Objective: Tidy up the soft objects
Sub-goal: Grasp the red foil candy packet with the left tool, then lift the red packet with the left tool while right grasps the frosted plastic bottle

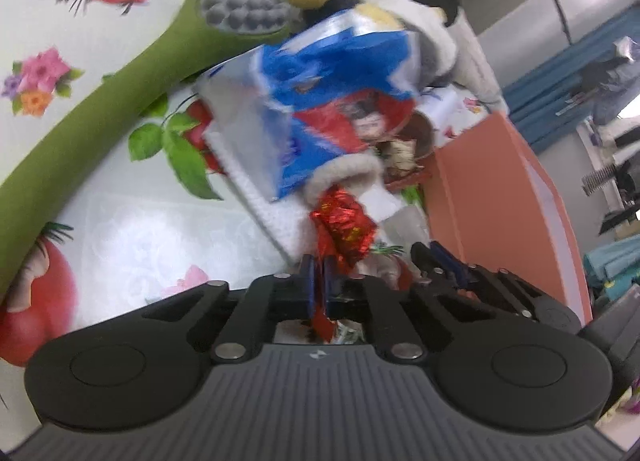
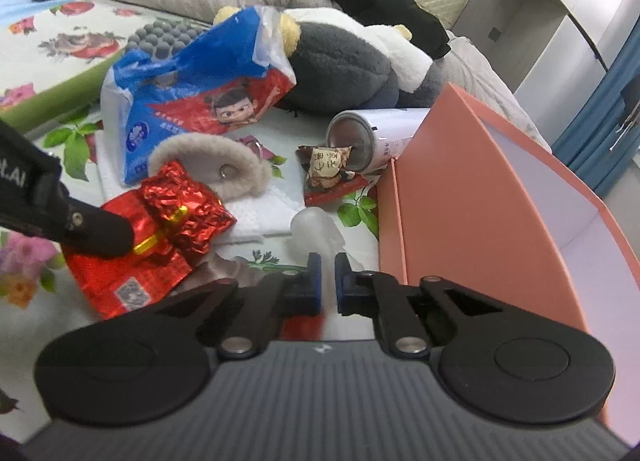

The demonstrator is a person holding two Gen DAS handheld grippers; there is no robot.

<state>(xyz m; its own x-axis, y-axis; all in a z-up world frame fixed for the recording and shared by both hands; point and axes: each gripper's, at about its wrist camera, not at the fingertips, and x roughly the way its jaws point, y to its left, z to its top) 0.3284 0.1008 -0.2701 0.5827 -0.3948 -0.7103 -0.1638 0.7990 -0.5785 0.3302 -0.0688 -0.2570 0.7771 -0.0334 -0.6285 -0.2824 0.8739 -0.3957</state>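
While the left claw (image 1: 319, 275) is clamped on the tail of the red foil packet (image 1: 345, 226), which lies on the flowered bed sheet (image 1: 132, 229) with its long axis running away from the camera toward the blue tissue pack (image 1: 320, 101), the right claw (image 2: 328, 279) is drawn together on nothing I can see. Only the right wrist view shows the packet's flat side with a QR code, a fallen white can (image 2: 372, 137), and a snack bag (image 2: 330, 175) with unreadable characters, beside the orange box (image 2: 460, 189).

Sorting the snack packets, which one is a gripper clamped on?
The shiny red foil packet, pinched by the left gripper; the small brown packet lies untouched beside the can.
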